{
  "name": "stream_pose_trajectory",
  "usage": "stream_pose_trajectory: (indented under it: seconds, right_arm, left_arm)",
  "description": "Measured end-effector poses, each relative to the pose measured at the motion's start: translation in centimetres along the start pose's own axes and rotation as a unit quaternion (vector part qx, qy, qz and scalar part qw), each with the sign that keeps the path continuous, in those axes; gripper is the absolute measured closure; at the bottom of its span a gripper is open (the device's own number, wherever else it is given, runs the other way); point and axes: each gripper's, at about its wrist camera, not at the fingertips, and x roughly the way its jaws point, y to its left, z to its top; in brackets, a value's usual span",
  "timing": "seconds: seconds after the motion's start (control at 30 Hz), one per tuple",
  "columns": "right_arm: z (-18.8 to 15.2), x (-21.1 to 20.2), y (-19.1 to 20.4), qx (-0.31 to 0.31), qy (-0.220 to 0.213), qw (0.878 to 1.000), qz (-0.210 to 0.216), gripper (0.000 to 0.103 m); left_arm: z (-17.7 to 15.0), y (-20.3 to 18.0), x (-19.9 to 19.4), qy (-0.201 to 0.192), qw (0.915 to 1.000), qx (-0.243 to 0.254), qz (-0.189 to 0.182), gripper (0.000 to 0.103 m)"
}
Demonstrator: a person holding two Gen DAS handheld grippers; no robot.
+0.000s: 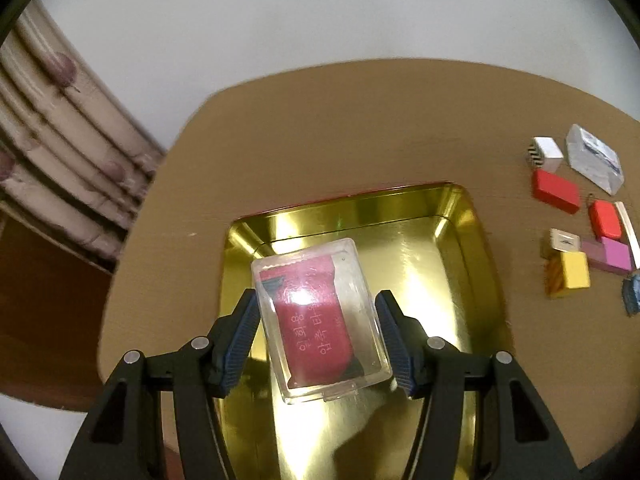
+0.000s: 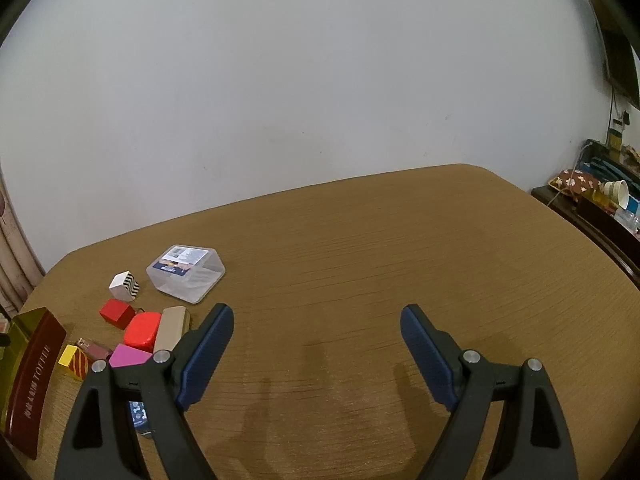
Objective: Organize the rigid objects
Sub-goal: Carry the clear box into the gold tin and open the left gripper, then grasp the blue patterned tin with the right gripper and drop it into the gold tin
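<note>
My left gripper (image 1: 317,298) is shut on a clear plastic box (image 1: 316,320) with a red packet inside; both blue pads press on its long sides. The box hangs tilted above a gold tin (image 1: 440,240) on the brown table. Right of the tin lie small blocks: a white striped cube (image 1: 545,152), two red ones (image 1: 556,191), a pink one (image 1: 614,258) and a yellow one (image 1: 572,276). My right gripper (image 2: 317,314) stands open over bare table, nothing between its fingers, with the same blocks (image 2: 142,332) to its left.
A clear lidded container (image 2: 186,266) sits behind the blocks. The tin's dark red side (image 2: 32,380) shows at the far left. A small blue item (image 2: 138,412) lies behind my right gripper's left finger. A white wall bounds the table's far edge; curtains hang at the left.
</note>
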Motion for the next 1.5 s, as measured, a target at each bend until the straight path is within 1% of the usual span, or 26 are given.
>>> stream_pose_trajectory:
  seconds: [0.13,0.2,0.27,0.33,0.4,0.47,0.5,0.57,0.63,0.67,0.7,0.77,0.83,0.9,0.97,1.03,1.07,1.1,1.17,1.23,1.27,1.3,1.4,1.43,1.47,1.5]
  right_arm:
    - [-0.1,0.2,0.4,-0.008,0.005,1.000,-0.008,0.015]
    - [-0.1,0.4,0.6,-0.013,0.009,1.000,-0.013,0.015]
    - [-0.1,0.4,0.8,-0.018,0.011,1.000,-0.017,0.015]
    - [-0.1,0.5,1.0,-0.023,0.013,1.000,-0.016,0.015]
    - [-0.1,0.8,1.2,-0.029,0.022,0.999,-0.008,0.015]
    - [-0.3,1.0,1.7,-0.048,0.045,0.998,0.013,0.015]
    - [-0.4,0.8,2.1,-0.058,0.055,0.996,0.027,0.015]
    - [-1.0,-0.2,3.3,-0.082,0.081,0.991,0.068,0.015]
    - [-1.6,-1.2,4.9,-0.101,0.110,0.982,0.112,0.015]
    - [-1.8,-1.5,5.5,-0.109,0.117,0.979,0.124,0.015]
    - [-2.0,-1.8,6.2,-0.119,0.124,0.976,0.134,0.015]
    - [-2.5,-1.8,7.9,-0.146,0.142,0.968,0.148,0.015]
    - [-3.1,-1.2,9.1,-0.159,0.166,0.960,0.161,0.016]
    - [-3.3,-0.7,9.3,-0.161,0.182,0.956,0.165,0.016]
    - [-3.6,-0.4,9.8,-0.169,0.187,0.955,0.159,0.016]
    - [-3.6,0.1,10.4,-0.171,0.194,0.953,0.159,0.021]
    - [-3.7,0.6,10.7,-0.174,0.196,0.953,0.155,0.026]
    - [-3.7,1.1,10.9,-0.173,0.205,0.951,0.155,0.033]
    - [-3.7,2.0,11.2,-0.170,0.219,0.948,0.155,0.043]
    - [-3.9,2.7,11.5,-0.174,0.232,0.945,0.152,0.052]
    - [-4.1,2.9,11.6,-0.174,0.237,0.943,0.155,0.061]
    - [-4.1,2.8,11.7,-0.175,0.236,0.943,0.155,0.072]
    - [-3.9,2.5,11.8,-0.170,0.243,0.941,0.161,0.072]
    - [-3.8,2.3,11.8,-0.168,0.244,0.941,0.164,0.072]
    - [-3.5,1.7,12.0,-0.163,0.244,0.941,0.170,0.072]
    - [-3.0,0.8,12.5,-0.158,0.242,0.939,0.186,0.072]
  left_arm:
    - [0.1,0.2,2.6,0.007,0.9999,0.012,0.009,0.047]
    - [-0.1,0.0,3.2,0.012,0.9995,0.015,0.024,0.047]
    - [-0.1,0.1,3.8,0.014,0.9995,0.015,0.024,0.046]
    - [-0.2,0.5,4.1,0.012,0.9992,0.012,0.036,0.045]
    - [-0.2,0.4,3.7,0.014,0.9991,0.015,0.038,0.044]
    - [-0.5,0.9,2.9,0.005,0.9991,0.015,0.039,0.042]
    - [-0.8,1.4,2.2,-0.004,0.9991,0.009,0.040,0.040]
    - [-1.7,2.3,-0.5,-0.036,0.9988,-0.015,0.027,0.039]
    - [-3.0,2.8,-3.5,-0.072,0.9964,-0.043,0.009,0.032]
    - [-4.2,2.9,-5.5,-0.094,0.9939,-0.058,0.002,0.025]
    - [-4.9,3.0,-6.7,-0.106,0.9923,-0.065,-0.002,0.020]
    - [-7.3,2.8,-9.7,-0.136,0.9875,-0.078,-0.019,0.014]
    - [-10.0,2.2,-12.2,-0.153,0.9838,-0.086,-0.034,0.014]
    - [-12.2,2.5,-13.4,-0.163,0.9802,-0.094,-0.061,0.014]
    - [-14.2,2.1,-14.3,-0.159,0.9791,-0.103,-0.072,0.014]
    - [-15.9,2.1,-14.5,-0.152,0.9761,-0.123,-0.095,0.014]
    - [-16.6,1.6,-14.5,-0.146,0.9743,-0.138,-0.102,0.014]
    - [-17.3,1.7,-14.1,-0.135,0.9721,-0.152,-0.116,0.014]
    - [-18.3,2.3,-13.2,-0.115,0.9685,-0.173,-0.138,0.014]
    - [-19.2,2.4,-12.5,-0.098,0.9657,-0.189,-0.149,0.014]
    - [-19.5,2.6,-12.1,-0.088,0.9657,-0.190,-0.153,0.014]
    - [-20.0,2.6,-11.8,-0.079,0.9662,-0.191,-0.154,0.014]
    - [-21.1,3.1,-11.0,-0.050,0.9649,-0.206,-0.156,0.014]
    - [-21.4,3.2,-10.9,-0.040,0.9670,-0.205,-0.146,0.014]
    - [-21.8,3.4,-10.9,-0.036,0.9695,-0.206,-0.128,0.014]
    - [-22.2,3.5,-11.0,-0.038,0.9712,-0.208,-0.110,0.011]
